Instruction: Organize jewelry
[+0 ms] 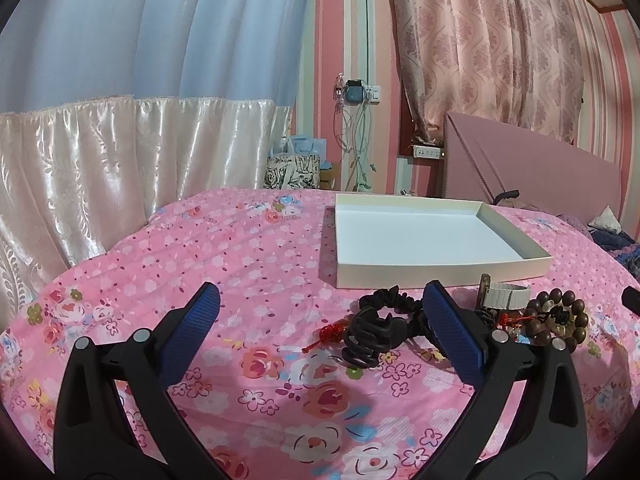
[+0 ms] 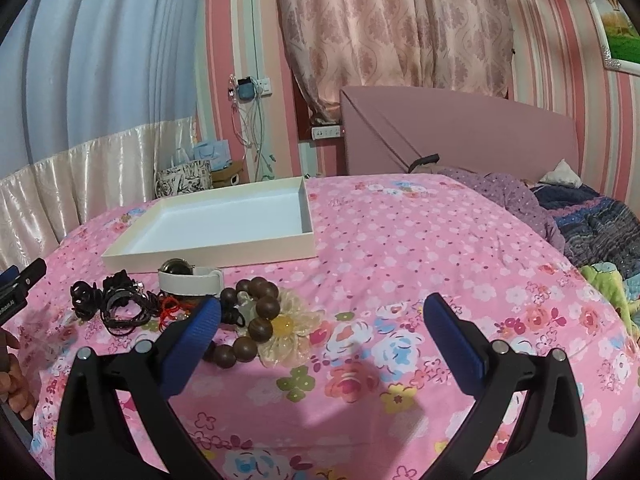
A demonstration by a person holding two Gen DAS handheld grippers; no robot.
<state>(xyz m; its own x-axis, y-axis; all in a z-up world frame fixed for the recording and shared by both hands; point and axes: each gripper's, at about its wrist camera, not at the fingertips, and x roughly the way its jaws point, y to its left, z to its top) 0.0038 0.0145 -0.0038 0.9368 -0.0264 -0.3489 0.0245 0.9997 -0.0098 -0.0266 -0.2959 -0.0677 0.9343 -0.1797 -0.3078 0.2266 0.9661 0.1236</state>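
Left tool (image 1: 320, 308) hangs spread wide, gripping nothing — black hair claw (image 1: 370, 336) lies between its fingers on the bed (image 1: 240, 248), white tray (image 1: 432, 268) just beyond. Right tool (image 2: 322, 314) gapes too, unladen — wooden bead bracelet (image 2: 256, 320) beside its left finger, floral bedspread (image 2: 400, 240), striped pink walls.

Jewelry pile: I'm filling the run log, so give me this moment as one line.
left gripper open, empty | right gripper open, empty | white box empty | hair claw, white watch, bead bracelet on bedspread
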